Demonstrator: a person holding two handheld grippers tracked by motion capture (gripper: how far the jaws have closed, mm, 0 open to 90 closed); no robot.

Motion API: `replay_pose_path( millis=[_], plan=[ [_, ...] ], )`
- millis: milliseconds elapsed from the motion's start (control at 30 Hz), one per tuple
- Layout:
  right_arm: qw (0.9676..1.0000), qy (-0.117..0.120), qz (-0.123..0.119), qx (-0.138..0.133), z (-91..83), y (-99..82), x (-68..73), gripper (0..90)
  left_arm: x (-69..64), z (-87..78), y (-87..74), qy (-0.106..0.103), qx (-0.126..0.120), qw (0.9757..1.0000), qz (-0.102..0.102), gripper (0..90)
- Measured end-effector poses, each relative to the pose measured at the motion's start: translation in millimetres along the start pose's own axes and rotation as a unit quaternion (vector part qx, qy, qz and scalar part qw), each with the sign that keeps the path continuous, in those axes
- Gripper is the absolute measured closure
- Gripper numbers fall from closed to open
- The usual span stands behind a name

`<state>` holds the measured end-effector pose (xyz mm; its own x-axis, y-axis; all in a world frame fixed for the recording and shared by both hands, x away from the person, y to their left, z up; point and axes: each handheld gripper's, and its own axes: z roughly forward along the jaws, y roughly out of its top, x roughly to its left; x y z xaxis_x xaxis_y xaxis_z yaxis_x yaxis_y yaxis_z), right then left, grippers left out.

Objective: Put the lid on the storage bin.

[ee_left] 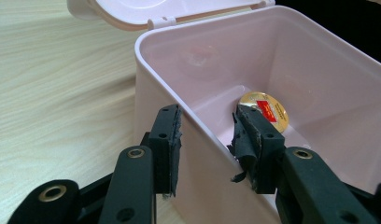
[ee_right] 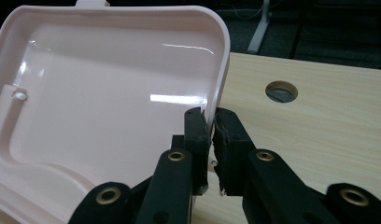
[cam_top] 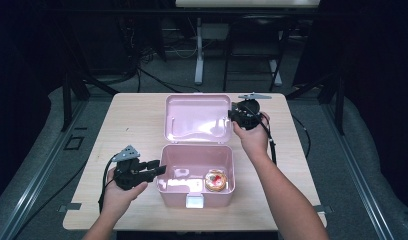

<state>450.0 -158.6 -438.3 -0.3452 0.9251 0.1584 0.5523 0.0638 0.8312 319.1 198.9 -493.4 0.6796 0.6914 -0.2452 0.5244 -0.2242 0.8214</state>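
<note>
A pink plastic box (cam_top: 231,165) stands open on the wooden table, its lid (cam_top: 197,117) tipped back behind it. On the box floor lies a round gold-wrapped sweet (cam_top: 216,180) with a red label (ee_left: 269,108). My left gripper (cam_top: 160,169) straddles the box's left wall (ee_left: 198,140), one jaw outside and one inside, with its pads apart from the wall. My right gripper (cam_top: 233,116) is at the lid's right edge. In the right gripper view that gripper (ee_right: 211,125) pinches the lid's rim (ee_right: 221,74) between its pads.
A white latch (cam_top: 194,201) sits on the box's front wall. A round cable hole (ee_right: 281,91) is cut in the table (cam_top: 127,125) right of the lid. Beyond the far edge stand dark table legs, cables and a white post (cam_top: 198,50).
</note>
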Motion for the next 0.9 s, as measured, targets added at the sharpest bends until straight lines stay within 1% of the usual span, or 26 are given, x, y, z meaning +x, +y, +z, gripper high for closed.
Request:
replay_pose_path(
  millis=[200,300,367,467,600,667,700,767,800,900],
  plan=[
    [0.9997,-0.001,-0.012,-0.022,-11.0,-1.4,4.0,84.5,-0.4,-0.1,0.3,0.003,0.002,1.0000,0.000,61.2],
    [0.9990,-0.002,-0.024,-0.037,-16.6,-3.1,6.4,84.5,-0.2,0.0,0.5,0.002,0.002,1.0000,0.000,61.2],
    [0.9987,-0.003,-0.031,-0.041,-19.2,-3.7,7.3,84.5,0.0,0.6,1.1,0.001,0.002,1.0000,-0.001,61.1],
    [0.9984,-0.001,-0.030,-0.048,-22.9,-4.8,7.8,84.7,-0.4,0.9,2.7,0.006,0.006,1.0000,0.000,61.2],
    [0.9979,0.002,-0.028,-0.058,-27.0,-6.6,8.5,85.0,1.7,2.4,4.0,0.008,-0.002,1.0000,-0.004,62.4],
    [0.9978,0.002,-0.029,-0.060,-28.0,-7.2,8.6,84.9,2.5,2.3,5.9,0.013,-0.003,0.9999,-0.002,62.7],
    [0.9978,0.002,-0.028,-0.060,-28.3,-7.4,8.5,84.9,2.8,3.0,7.3,0.013,-0.009,0.9999,-0.004,62.7],
    [0.9977,0.002,-0.029,-0.062,-29.1,-8.0,8.7,84.9,4.4,3.1,10.4,0.016,-0.010,0.9998,-0.001,62.3],
    [0.9976,0.001,-0.029,-0.063,-29.2,-8.3,8.9,84.9,5.0,3.8,11.7,0.018,-0.015,0.9997,-0.004,62.0],
    [0.9976,0.001,-0.029,-0.062,-29.5,-8.2,8.8,84.9,7.5,6.5,16.8,0.019,-0.016,0.9996,-0.012,61.8]
  ],
)
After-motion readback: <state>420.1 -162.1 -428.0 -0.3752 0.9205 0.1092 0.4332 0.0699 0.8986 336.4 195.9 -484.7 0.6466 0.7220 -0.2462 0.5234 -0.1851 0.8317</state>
